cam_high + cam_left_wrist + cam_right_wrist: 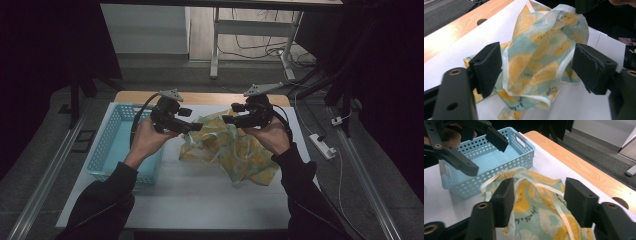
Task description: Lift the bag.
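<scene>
Your left hand-held gripper (196, 127) stands with jaws apart, the lemon-print cloth (235, 150) rising between them, gripped by neither; your right hand-held gripper (226, 119) is likewise spread above the cloth; the cloth lies crumpled on the white table (200, 200), just beside the blue basket (112, 145).

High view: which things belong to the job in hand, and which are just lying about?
In the job:
- lemon-print bag, crumpled on the table
- left gripper, fingers open
- right gripper, fingers open
- blue basket, beside the bag, probably

Lying about:
- power strip on the floor
- cables behind the table
</scene>
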`<state>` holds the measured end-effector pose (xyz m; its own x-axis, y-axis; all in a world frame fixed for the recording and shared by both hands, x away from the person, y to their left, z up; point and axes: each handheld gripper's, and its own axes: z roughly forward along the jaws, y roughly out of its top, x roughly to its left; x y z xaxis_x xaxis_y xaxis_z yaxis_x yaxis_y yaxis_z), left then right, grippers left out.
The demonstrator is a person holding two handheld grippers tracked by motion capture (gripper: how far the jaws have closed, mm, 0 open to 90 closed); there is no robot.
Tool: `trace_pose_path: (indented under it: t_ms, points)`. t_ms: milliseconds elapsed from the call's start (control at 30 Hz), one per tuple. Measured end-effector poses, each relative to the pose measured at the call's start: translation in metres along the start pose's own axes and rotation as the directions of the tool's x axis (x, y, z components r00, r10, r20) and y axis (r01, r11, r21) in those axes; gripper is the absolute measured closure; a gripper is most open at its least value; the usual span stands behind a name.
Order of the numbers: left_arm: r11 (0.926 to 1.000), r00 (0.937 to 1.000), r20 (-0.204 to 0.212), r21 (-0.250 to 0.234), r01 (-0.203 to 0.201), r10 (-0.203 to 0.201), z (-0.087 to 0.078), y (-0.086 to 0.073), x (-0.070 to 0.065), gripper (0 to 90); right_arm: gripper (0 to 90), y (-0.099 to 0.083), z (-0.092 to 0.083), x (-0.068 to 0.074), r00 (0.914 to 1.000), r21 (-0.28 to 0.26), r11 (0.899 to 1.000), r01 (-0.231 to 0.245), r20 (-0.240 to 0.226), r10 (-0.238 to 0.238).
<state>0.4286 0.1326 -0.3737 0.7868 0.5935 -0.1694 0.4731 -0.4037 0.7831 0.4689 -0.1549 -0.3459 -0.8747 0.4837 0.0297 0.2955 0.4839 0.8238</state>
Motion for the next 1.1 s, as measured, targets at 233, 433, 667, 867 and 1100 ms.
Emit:
trace_pose_path:
  t_ms: [233, 433, 667, 867, 1100]
  points:
    - [0.9996, 0.9996, -0.027, 0.028, -0.006, 0.007, 0.002, -0.018, -0.006, 14.7, 29.6, -0.011, -0.002, 0.005, 0.9999, -0.012, 1.0, -0.005, 0.014, 0.006]
    - [0.9996, 0.9997, -0.013, 0.02, -0.018, 0.019, 0.004, -0.034, -0.008, 6.3, 21.3, -0.021, 0.0, 0.011, 1.0, 0.007, 1.0, 0.0, 0.007, 0.0]
    - [0.9988, 0.9988, -0.031, 0.032, -0.036, 0.037, 0.007, -0.052, -0.012, 1.2, 8.2, -0.039, 0.006, 0.016, 0.9996, 0.008, 1.0, -0.024, 0.015, 0.024]
    - [0.9996, 0.9986, -0.049, 0.021, -0.016, 0.017, 0.008, -0.067, -0.012, 0.3, 3.5, -0.057, 0.008, 0.018, 0.9992, 0.0, 0.999, -0.038, 0.013, 0.038]
    - [0.9994, 0.9987, -0.038, 0.01, 0.034, -0.033, 0.012, -0.086, -0.011, 0.0, 0.5, -0.077, 0.015, 0.019, 0.9979, 0.029, 0.999, -0.016, 0.063, 0.014]
